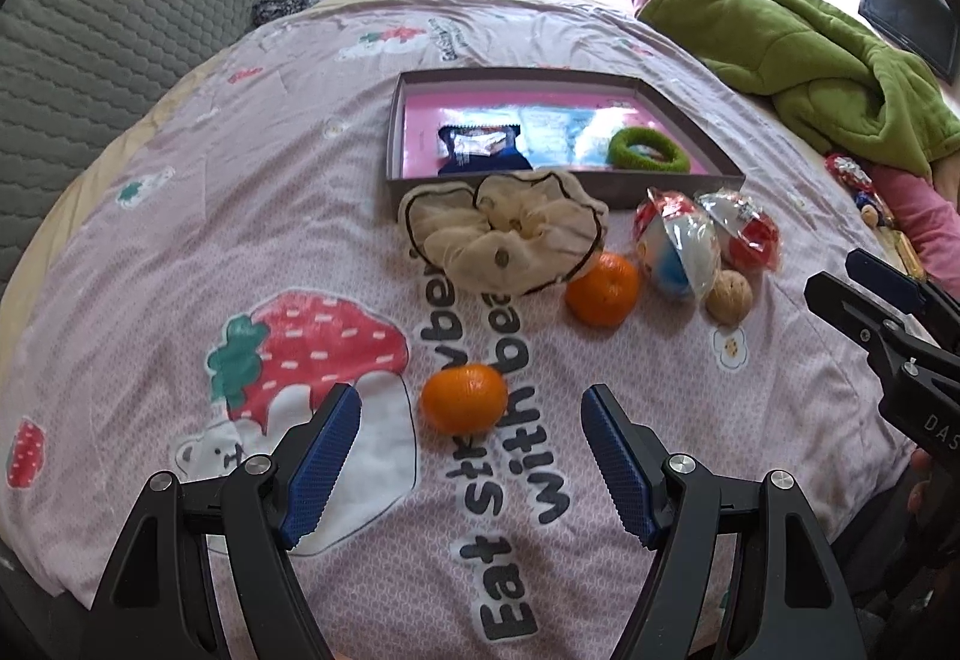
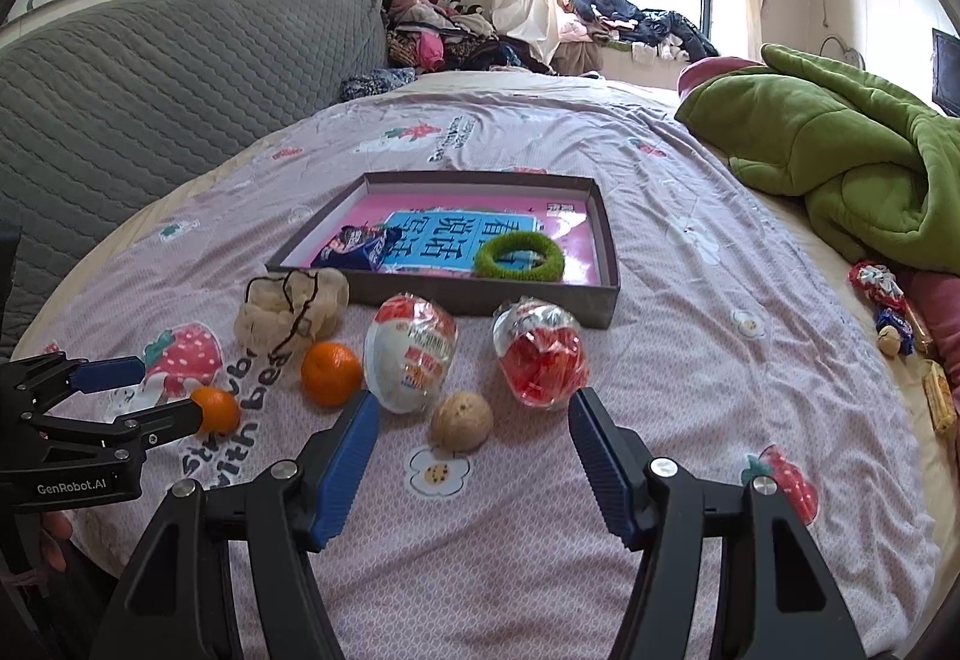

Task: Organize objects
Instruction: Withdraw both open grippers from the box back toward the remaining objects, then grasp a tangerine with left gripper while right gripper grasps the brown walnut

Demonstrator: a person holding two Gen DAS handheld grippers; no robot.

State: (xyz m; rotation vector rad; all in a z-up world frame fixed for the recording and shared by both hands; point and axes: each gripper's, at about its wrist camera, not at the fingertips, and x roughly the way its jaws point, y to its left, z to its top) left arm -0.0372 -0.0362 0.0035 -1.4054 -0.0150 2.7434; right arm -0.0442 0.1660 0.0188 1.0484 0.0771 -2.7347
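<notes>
Left tongs [image 1: 471, 423] stand apart before a near orange [image 1: 463, 406] on the bed [image 1: 180, 240]; right tongs [image 2: 471, 423] stand apart before a walnut [image 2: 461, 420]. Scrunchie [image 1: 510, 234], second orange [image 1: 602, 288] and two wrapped eggs [image 2: 411, 360] crowd the tray's [image 1: 396, 120] front wall.

Our left tongs [image 1: 471, 408] and right tongs [image 2: 474, 414] are black frames with silver screws, ribbed blue pads [image 2: 345, 471] and white "GenRobot.AI" lettering.
</notes>
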